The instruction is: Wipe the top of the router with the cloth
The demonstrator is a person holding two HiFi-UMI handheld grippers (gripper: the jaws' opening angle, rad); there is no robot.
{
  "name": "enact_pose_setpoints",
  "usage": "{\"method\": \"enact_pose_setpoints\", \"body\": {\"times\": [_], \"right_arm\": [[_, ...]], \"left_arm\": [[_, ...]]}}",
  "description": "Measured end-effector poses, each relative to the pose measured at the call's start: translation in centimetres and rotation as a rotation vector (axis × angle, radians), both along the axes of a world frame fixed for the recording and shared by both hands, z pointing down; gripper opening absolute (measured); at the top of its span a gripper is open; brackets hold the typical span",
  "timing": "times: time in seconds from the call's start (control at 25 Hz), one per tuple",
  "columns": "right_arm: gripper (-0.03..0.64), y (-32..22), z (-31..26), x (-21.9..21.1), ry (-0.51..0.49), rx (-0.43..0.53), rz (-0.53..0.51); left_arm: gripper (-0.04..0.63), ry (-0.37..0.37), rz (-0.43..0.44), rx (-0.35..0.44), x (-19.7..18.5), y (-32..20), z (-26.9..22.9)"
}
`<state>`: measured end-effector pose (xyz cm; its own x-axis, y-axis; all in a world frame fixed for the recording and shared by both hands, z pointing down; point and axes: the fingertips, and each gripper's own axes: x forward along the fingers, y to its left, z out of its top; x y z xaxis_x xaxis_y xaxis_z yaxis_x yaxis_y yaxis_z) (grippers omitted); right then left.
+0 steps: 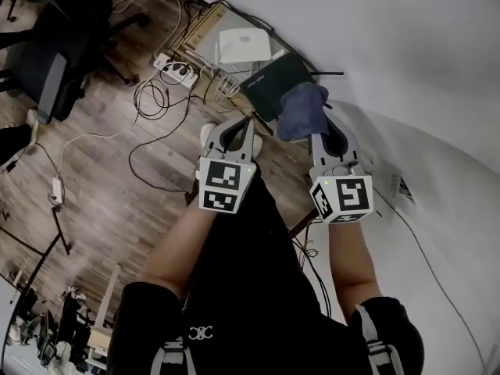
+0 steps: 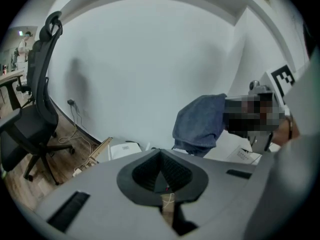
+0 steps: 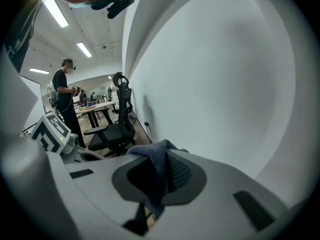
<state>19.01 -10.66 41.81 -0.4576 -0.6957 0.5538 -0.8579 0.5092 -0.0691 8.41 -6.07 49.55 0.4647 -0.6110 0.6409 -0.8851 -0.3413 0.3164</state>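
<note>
The cloth (image 1: pixel 303 109) is a soft, matt blue fabric with a fuzzy, slightly nubbly weave, and it hangs in limp folds. The black router (image 1: pixel 275 83) has a smooth, dull plastic top. The white box (image 1: pixel 243 45) beside it on the floor (image 1: pixel 101 186) is smooth plastic with a faint sheen. The left claw (image 2: pixel 161 152) and the right claw (image 3: pixel 159 156) are both matt grey plastic; their inner pads (image 2: pixel 176 171) are dark and ribbed, like rubber. The floor is wood-look plank — grainy, low in gloss. The wall (image 1: pixel 422 61) is smooth, matt white. The office chair (image 2: pixel 37 119) looks like black mesh and plastic.
</note>
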Motion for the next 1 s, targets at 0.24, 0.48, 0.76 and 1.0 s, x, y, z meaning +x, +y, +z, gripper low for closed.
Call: {"method": "enact_pose_setpoints", "body": {"times": [0.24,0.48,0.76,1.0], "right_arm": [[0.017,-1.3,5.1,-1.0,0.019,-0.024,-0.030],[0.017,-1.5,9.5,-2.0,0.053,-0.087,-0.061],[0.017,-1.9,14.4,-4.9,0.171,-0.214,-0.180],[0.017,-1.4,18.3,-6.4,0.259,-0.278,-0.266]], "left_arm": [[0.000,0.039,-0.060,-0.065,-0.9,-0.4,7.0],[0.000,0.065,-0.098,-0.116,-1.7,0.1,11.0],[0.000,0.055,-0.099,-0.151,-3.8,0.1,14.5],[0.000,0.045,-0.104,-0.186,-5.4,0.5,16.6]]}}
